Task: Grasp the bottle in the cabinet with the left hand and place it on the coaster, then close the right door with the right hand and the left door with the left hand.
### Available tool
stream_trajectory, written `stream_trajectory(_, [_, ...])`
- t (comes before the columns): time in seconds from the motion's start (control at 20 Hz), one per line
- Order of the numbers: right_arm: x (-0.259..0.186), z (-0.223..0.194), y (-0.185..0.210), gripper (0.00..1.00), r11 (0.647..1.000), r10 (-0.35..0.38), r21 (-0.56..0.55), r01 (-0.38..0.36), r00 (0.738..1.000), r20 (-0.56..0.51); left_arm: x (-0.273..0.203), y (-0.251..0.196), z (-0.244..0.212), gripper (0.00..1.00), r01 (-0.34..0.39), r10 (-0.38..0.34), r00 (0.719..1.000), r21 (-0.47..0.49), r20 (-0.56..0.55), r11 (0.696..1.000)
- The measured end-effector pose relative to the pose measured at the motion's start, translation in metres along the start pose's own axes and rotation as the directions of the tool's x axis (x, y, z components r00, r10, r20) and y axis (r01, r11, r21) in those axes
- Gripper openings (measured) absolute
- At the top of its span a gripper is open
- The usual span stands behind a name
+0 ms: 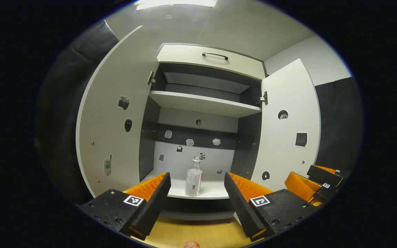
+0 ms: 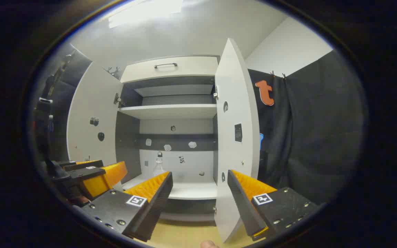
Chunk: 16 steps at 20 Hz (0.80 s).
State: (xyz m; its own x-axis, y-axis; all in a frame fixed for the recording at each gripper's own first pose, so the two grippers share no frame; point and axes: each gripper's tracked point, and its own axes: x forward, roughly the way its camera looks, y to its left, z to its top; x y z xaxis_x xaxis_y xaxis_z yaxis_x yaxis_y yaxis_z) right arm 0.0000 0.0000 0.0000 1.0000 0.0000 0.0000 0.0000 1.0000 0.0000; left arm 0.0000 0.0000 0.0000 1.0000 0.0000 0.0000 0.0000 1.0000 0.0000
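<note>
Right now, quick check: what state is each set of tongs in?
Left tongs: open, holding nothing, bottle ahead on the cabinet shelf.
Right tongs: open, holding nothing, facing the right door.

The cabinet's lower shelf point(image 1: 212, 193) is white and carries one clear bottle point(image 1: 194, 181), standing upright near the front edge, about midway between the side walls. In the right gripper view the bottle point(image 2: 158, 165) stands toward the shelf's point(image 2: 191, 189) left side.

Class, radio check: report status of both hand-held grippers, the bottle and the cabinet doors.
Left hand-held gripper open, lined up on bottle. Right hand-held gripper open, near right door. Bottle upright on lower shelf. Both doors open; path clear.
</note>
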Motion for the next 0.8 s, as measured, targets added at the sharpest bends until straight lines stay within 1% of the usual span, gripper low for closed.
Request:
stream_trajectory(0.15, [0.001,0.0,-0.001,0.96,1.0,-0.002,-0.009,0.002,1.0,-0.001,0.003,-0.003,-0.002,0.96,0.01,-0.01,1.0,-0.004,-0.007,1.0])
stream_trajectory(0.2, [0.002,0.0,-0.003,0.94,1.0,-0.004,-0.012,0.004,1.0,-0.002,0.003,-0.004,-0.003,0.96,0.011,-0.011,1.0,-0.004,-0.008,1.0])
stream_trajectory(0.25, [0.001,0.0,-0.003,0.96,1.0,-0.005,-0.013,0.005,1.0,-0.002,0.005,-0.005,-0.004,0.96,0.014,-0.014,1.0,-0.005,-0.011,1.0])
stream_trajectory(0.65, [0.007,-0.001,-0.012,0.96,0.999,-0.019,-0.029,0.019,1.0,0.004,0.016,-0.012,-0.009,0.96,0.022,-0.022,1.0,0.0,-0.018,1.0])
stream_trajectory(0.8, [0.009,0.0,-0.016,0.96,0.999,-0.025,-0.031,0.025,1.0,0.008,0.029,-0.012,-0.015,0.96,0.021,-0.021,1.0,0.009,-0.023,1.0])
